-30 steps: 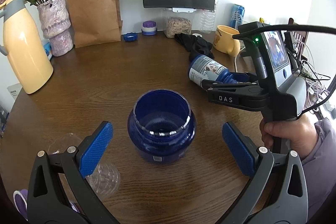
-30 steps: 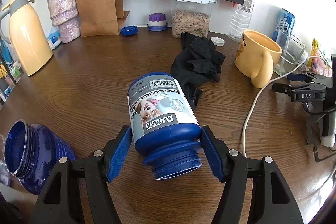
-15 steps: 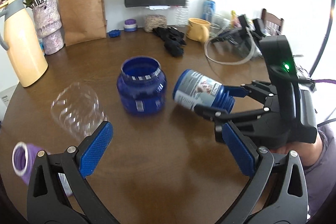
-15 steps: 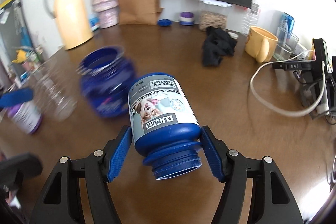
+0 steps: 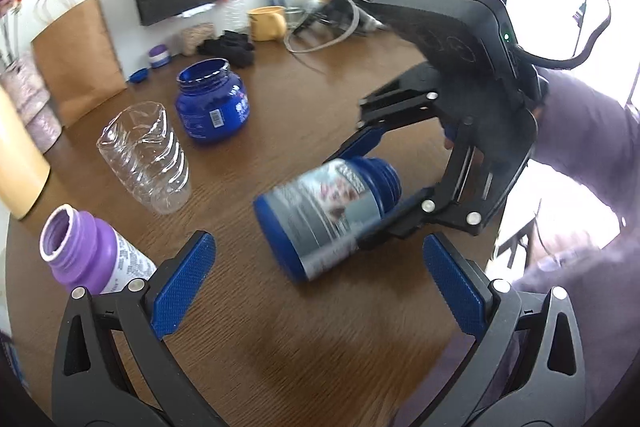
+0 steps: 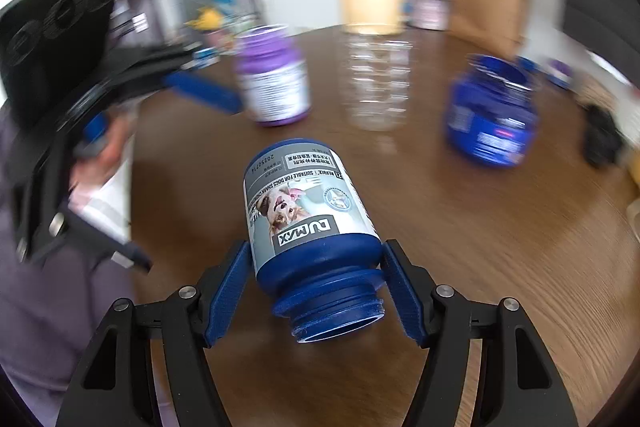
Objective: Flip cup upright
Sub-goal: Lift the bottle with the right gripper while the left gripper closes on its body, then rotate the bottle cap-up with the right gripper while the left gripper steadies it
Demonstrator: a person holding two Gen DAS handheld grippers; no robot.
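Observation:
The cup is a blue jar with a grey dog label [image 6: 304, 203], open-mouthed and without a lid. My right gripper [image 6: 316, 267] is shut on its shoulder, just behind the threaded neck, and the mouth points back at that camera. In the left wrist view the blue jar [image 5: 320, 219] hangs tilted low over the wooden table [image 5: 304, 355], base down-left, held by the right gripper [image 5: 372, 187]. I cannot tell whether the base touches the wood. My left gripper [image 5: 320, 283] is open with nothing in it, just short of the jar. One of its fingers [image 6: 200, 91] shows blurred.
A wide blue jar [image 5: 212, 107] stands upright and open behind. A clear plastic cup [image 5: 148, 155] and a purple bottle [image 5: 88, 255] stand to the left. A yellow mug [image 5: 266, 23], black cloth [image 5: 232, 47], cables and a paper bag [image 5: 76, 63] line the back.
My right gripper has carried the labelled jar across the table to the near side. The left gripper has drawn back from the wide blue jar and stays open.

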